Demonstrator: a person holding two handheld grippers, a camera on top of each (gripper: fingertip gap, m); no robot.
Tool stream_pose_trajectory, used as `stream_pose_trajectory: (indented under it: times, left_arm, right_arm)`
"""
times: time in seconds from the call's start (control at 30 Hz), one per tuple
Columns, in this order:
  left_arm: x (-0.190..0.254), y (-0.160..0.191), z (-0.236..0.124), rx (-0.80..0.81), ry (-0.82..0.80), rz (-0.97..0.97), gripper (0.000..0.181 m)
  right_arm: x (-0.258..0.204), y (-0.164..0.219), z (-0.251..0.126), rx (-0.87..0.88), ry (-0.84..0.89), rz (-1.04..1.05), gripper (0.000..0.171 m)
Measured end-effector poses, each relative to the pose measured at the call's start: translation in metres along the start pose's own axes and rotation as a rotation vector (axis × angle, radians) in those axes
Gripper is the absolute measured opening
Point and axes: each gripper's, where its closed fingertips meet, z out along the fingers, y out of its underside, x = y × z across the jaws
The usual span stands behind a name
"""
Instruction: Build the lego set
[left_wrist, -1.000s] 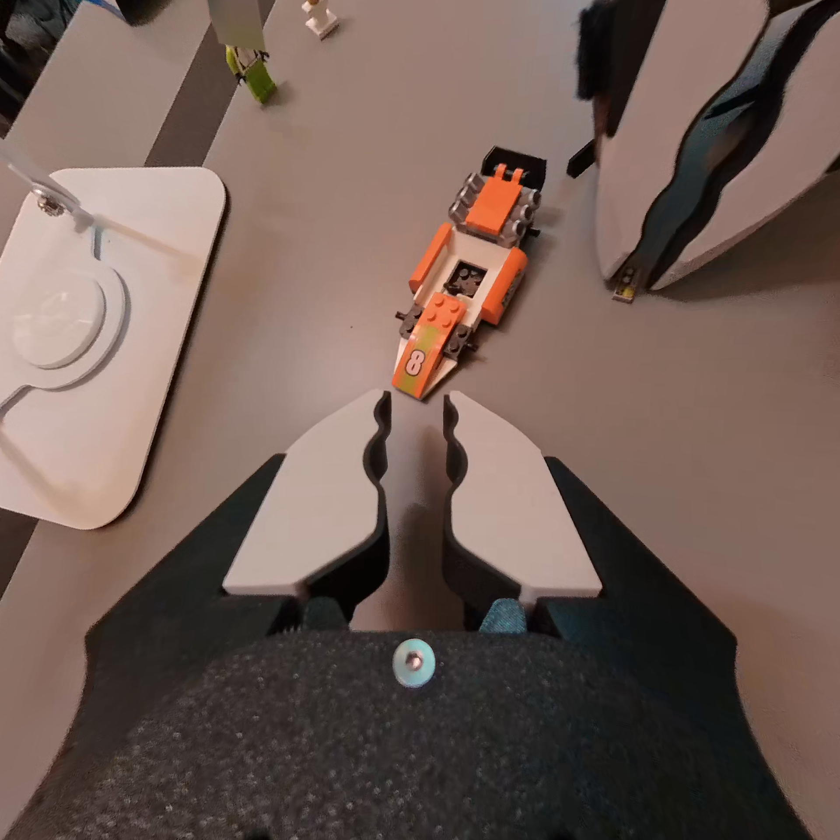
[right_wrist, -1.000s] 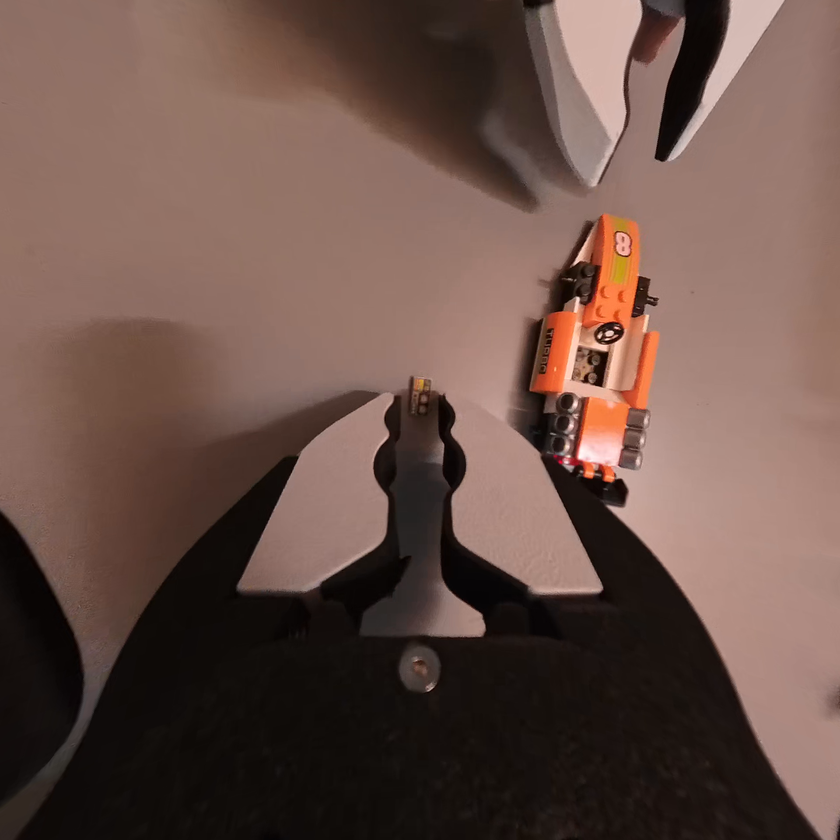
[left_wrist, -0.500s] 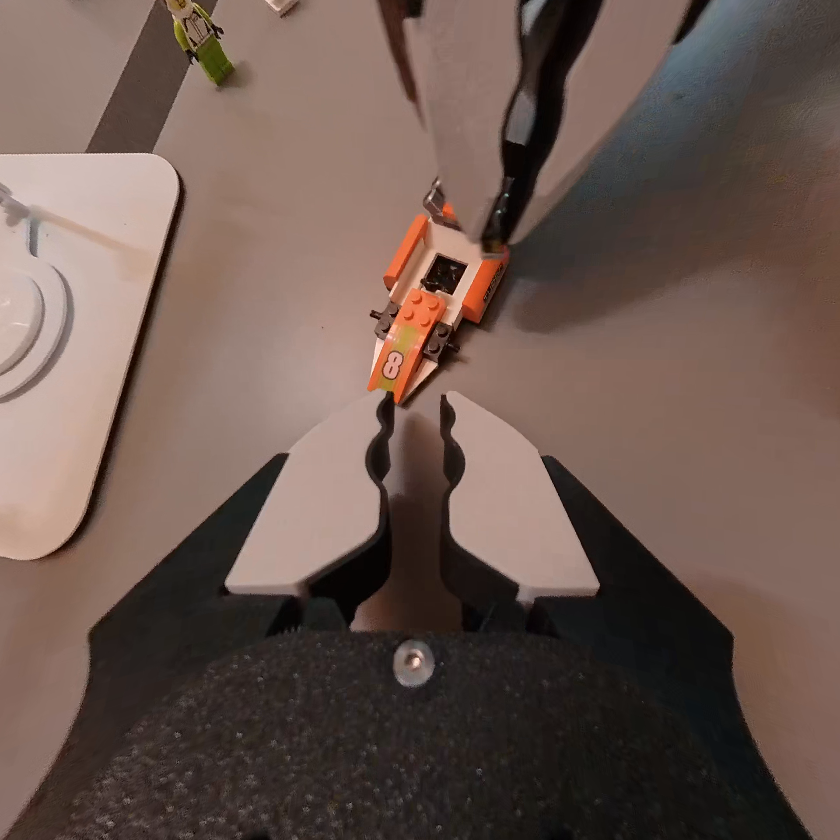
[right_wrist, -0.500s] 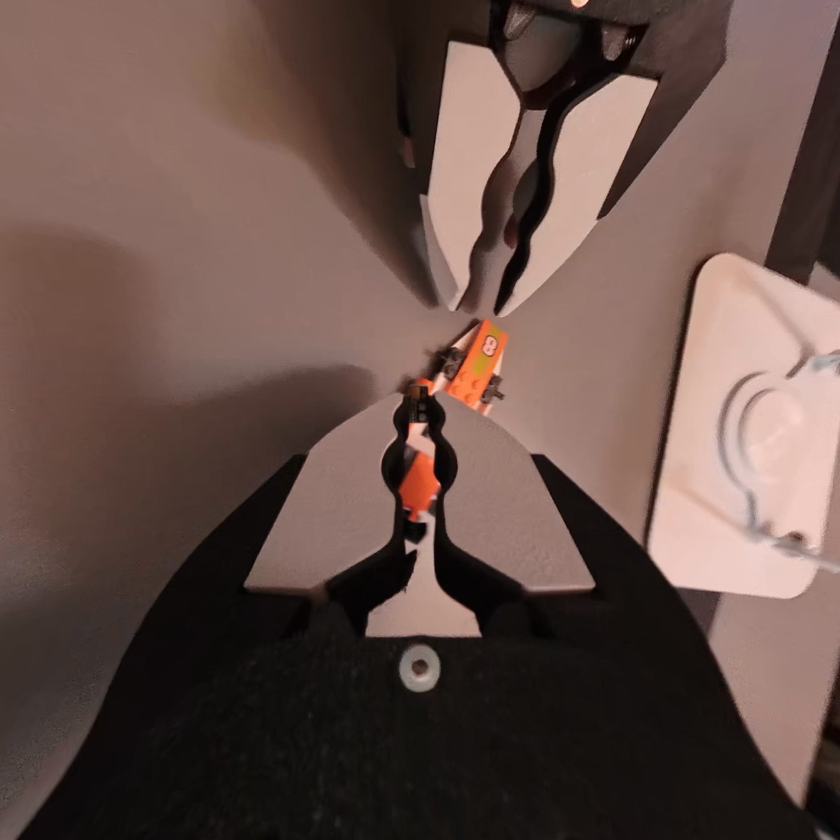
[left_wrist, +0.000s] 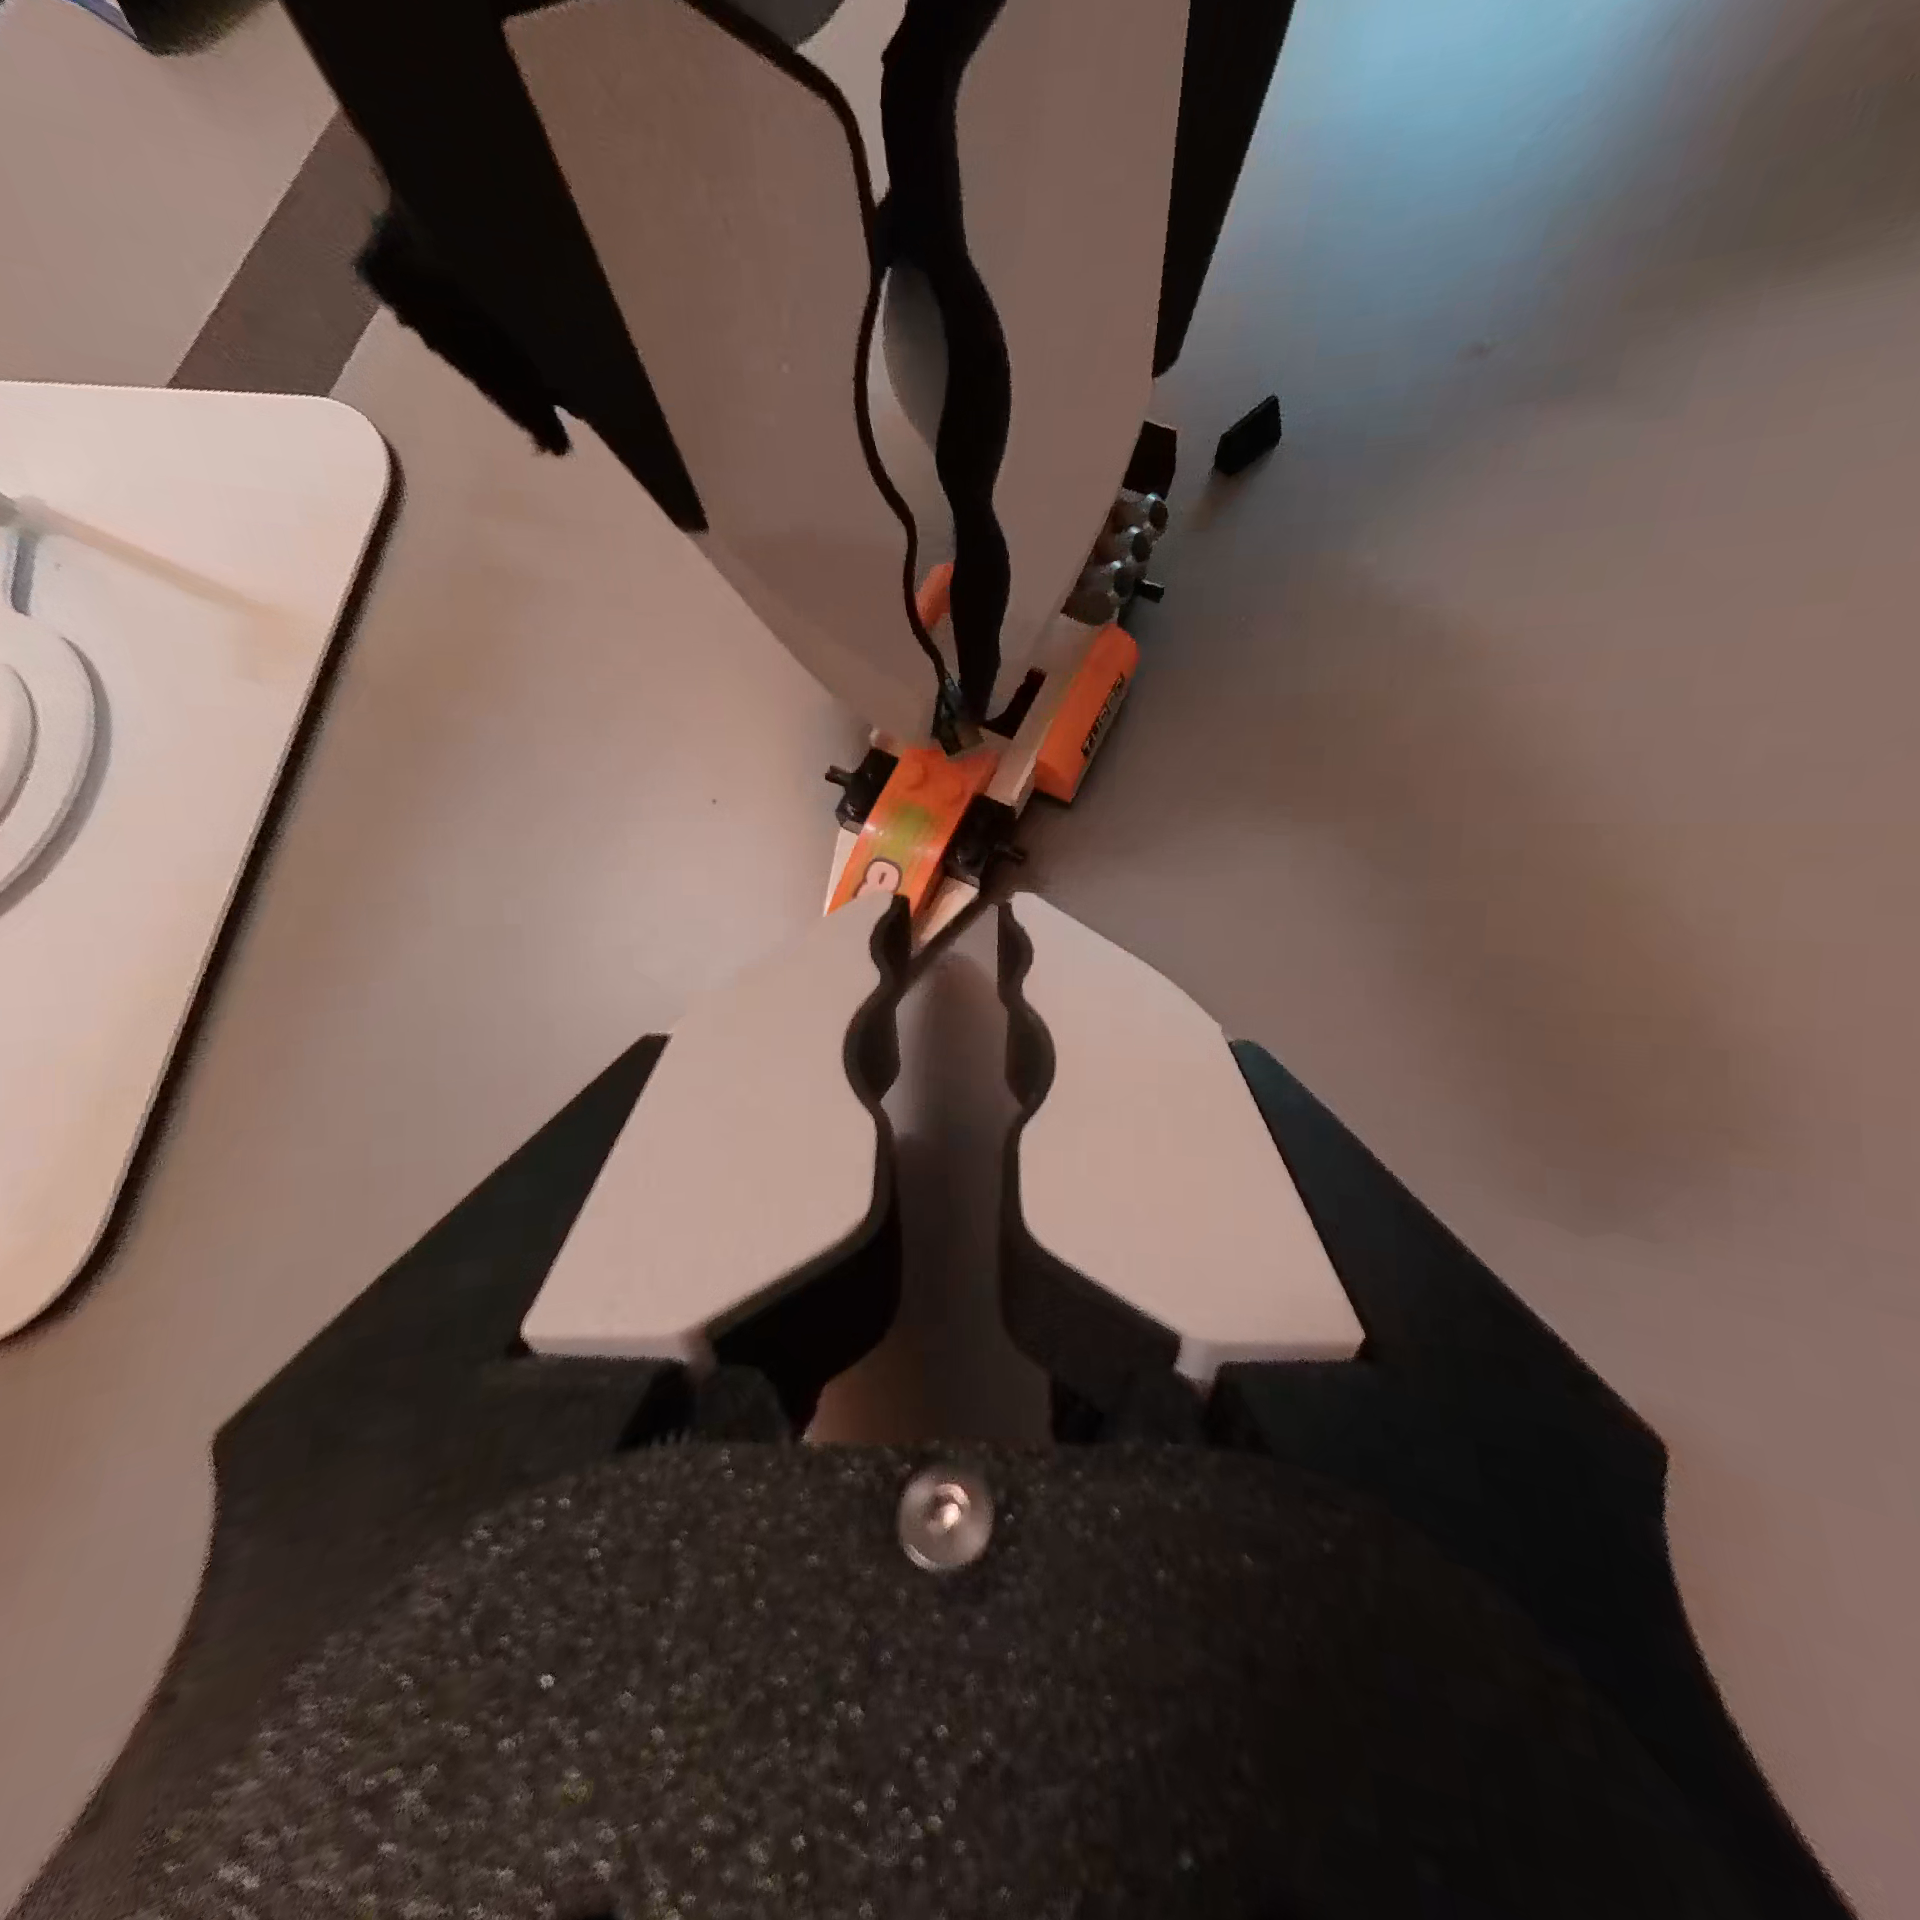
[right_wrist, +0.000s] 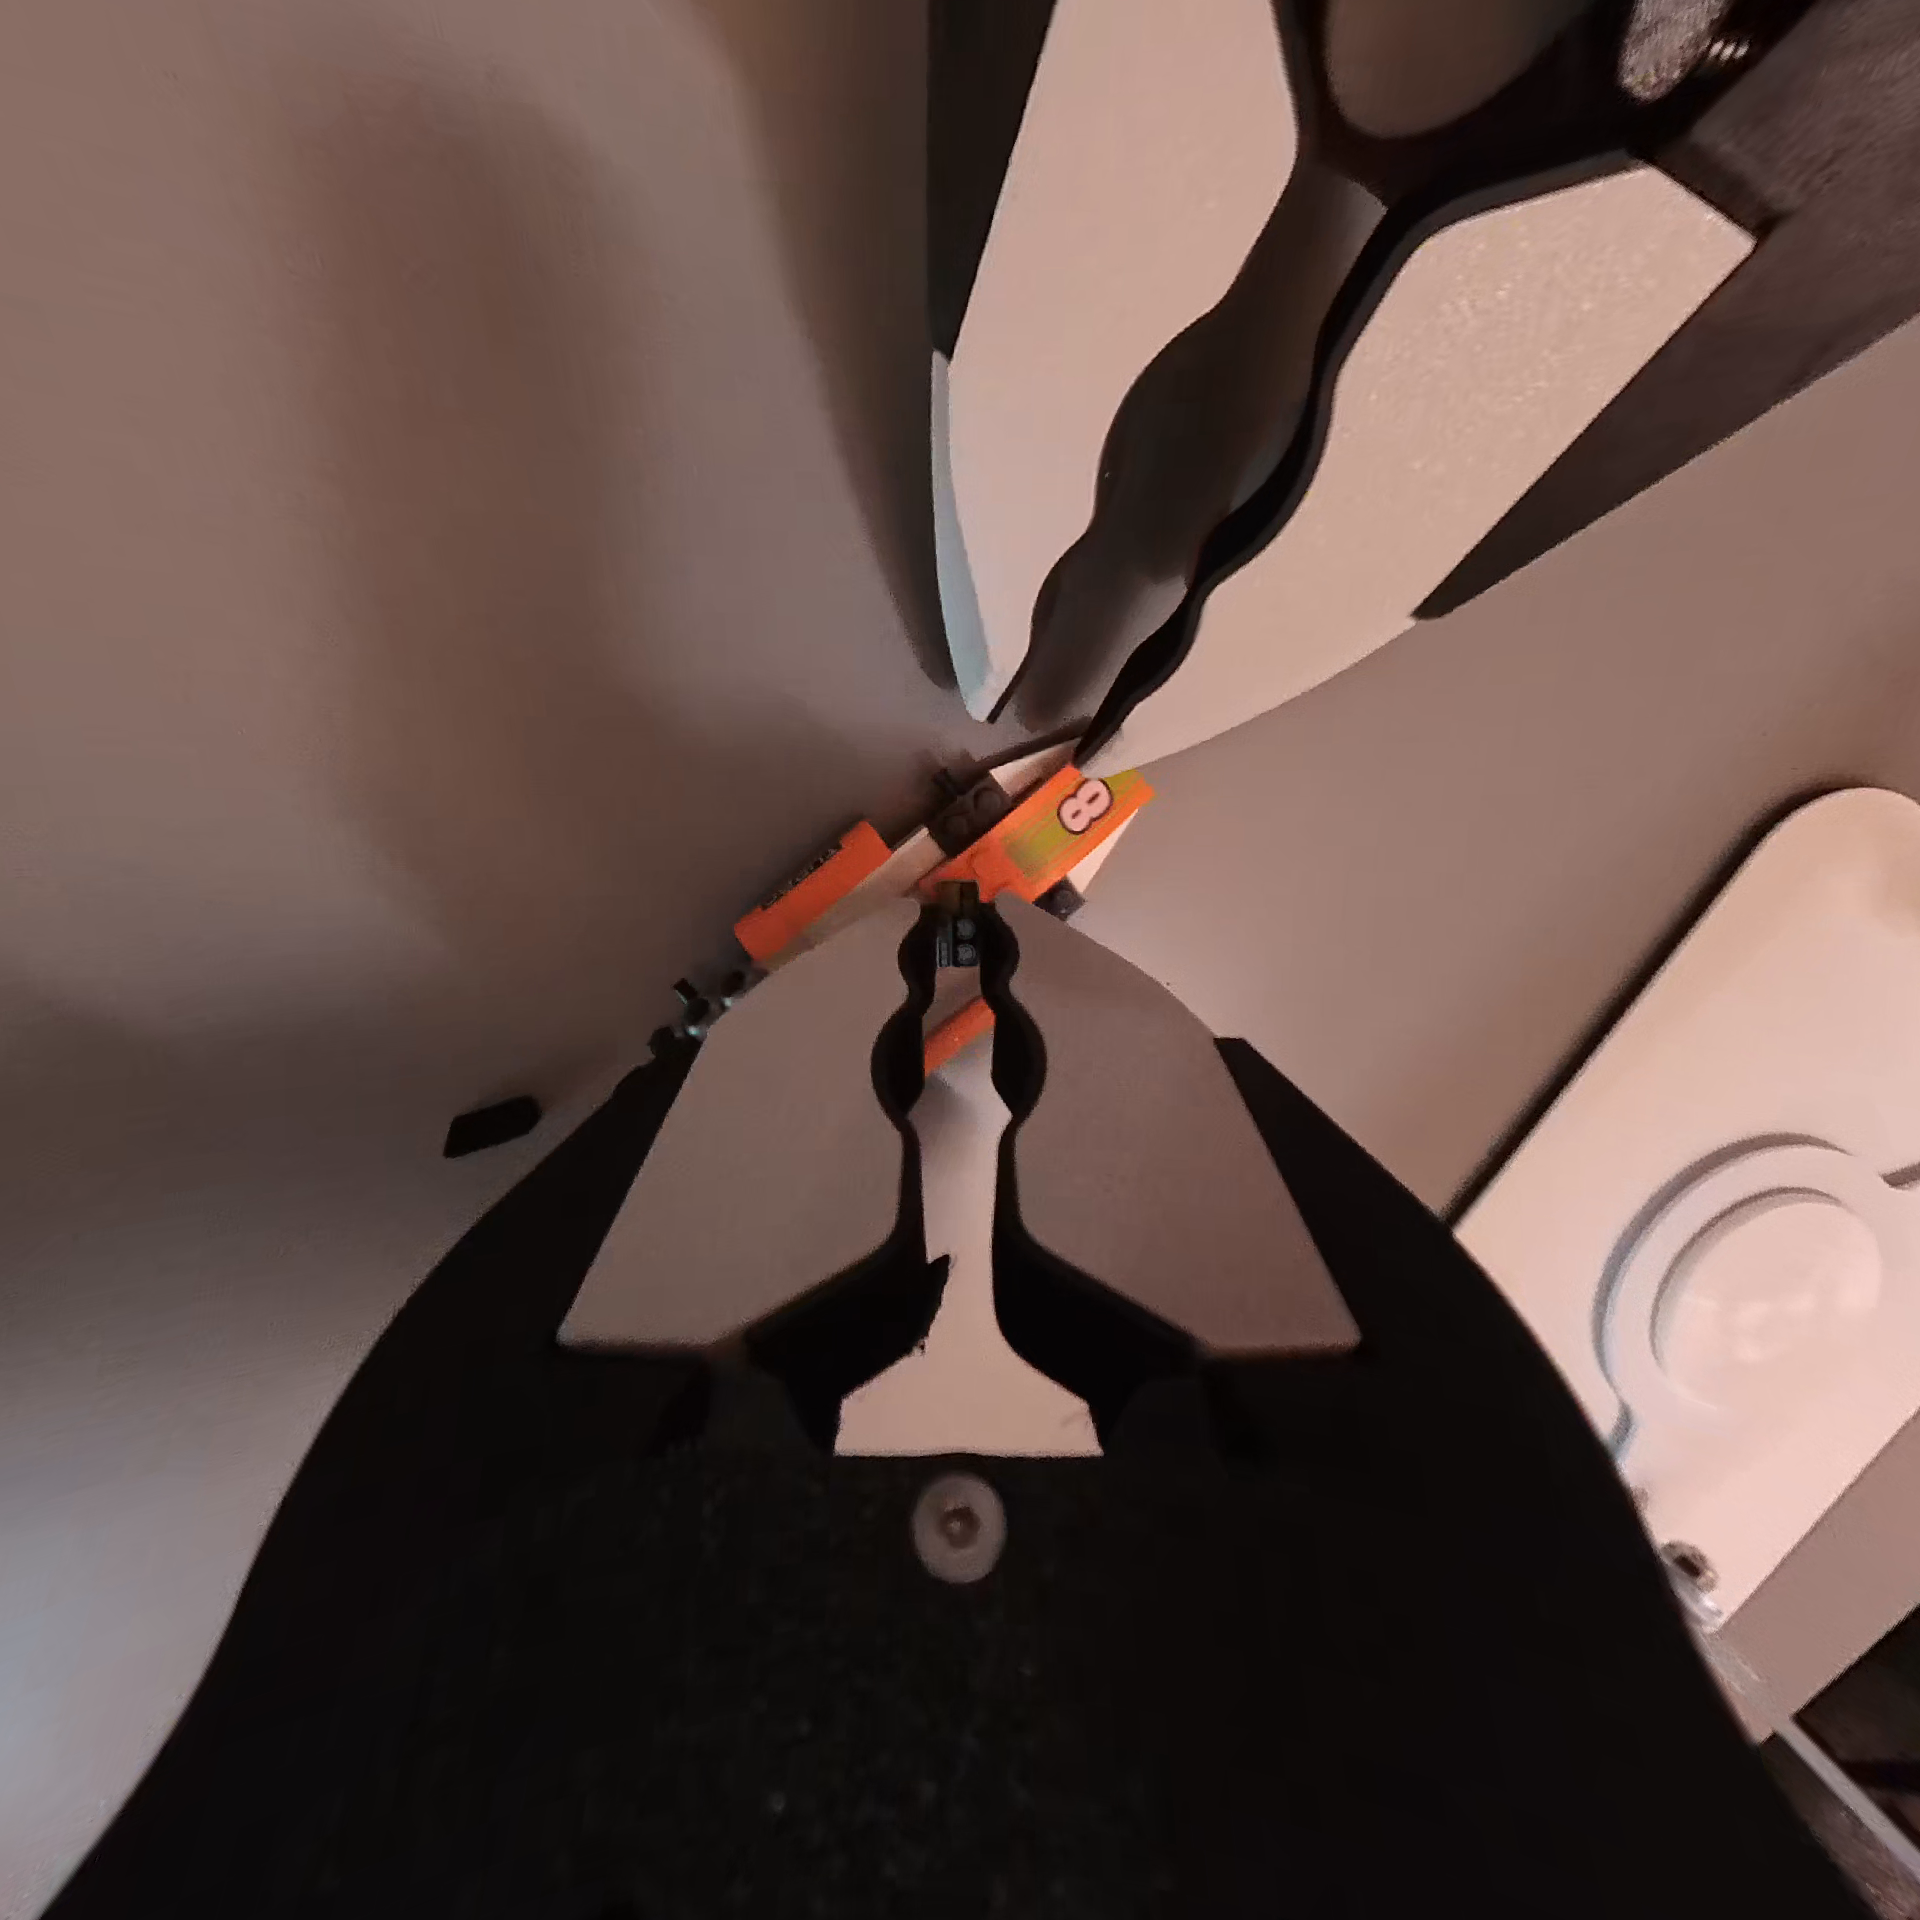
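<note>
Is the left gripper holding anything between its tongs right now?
No, the left gripper is open with only bare table showing between its tongs, which sit just short of the nose of the orange lego car.

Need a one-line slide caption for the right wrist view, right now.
Right gripper lowers a small dark piece into the orange car, left gripper at its nose.

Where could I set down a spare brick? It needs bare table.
Bare grey table lies right of the orange car, beyond the loose black piece. Another strip separates car and white plate. Crowded around the car, between both grippers.
</note>
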Motion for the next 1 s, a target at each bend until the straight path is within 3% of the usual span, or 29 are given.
stream_pose_trajectory:
  times: [0.67, 1.0]
  left_arm:
    - [0.005, -0.008, 0.008, 0.04, 0.018, -0.019, 0.015]
    - [-0.001, -0.015, 0.009, 0.072, -0.018, -0.031, 0.015]
  right_arm:
    - [0.005, 0.003, 0.001, -0.006, -0.021, 0.015, 0.016]
    - [0.004, 0.003, -0.009, 0.034, 0.106, 0.461, 0.019]
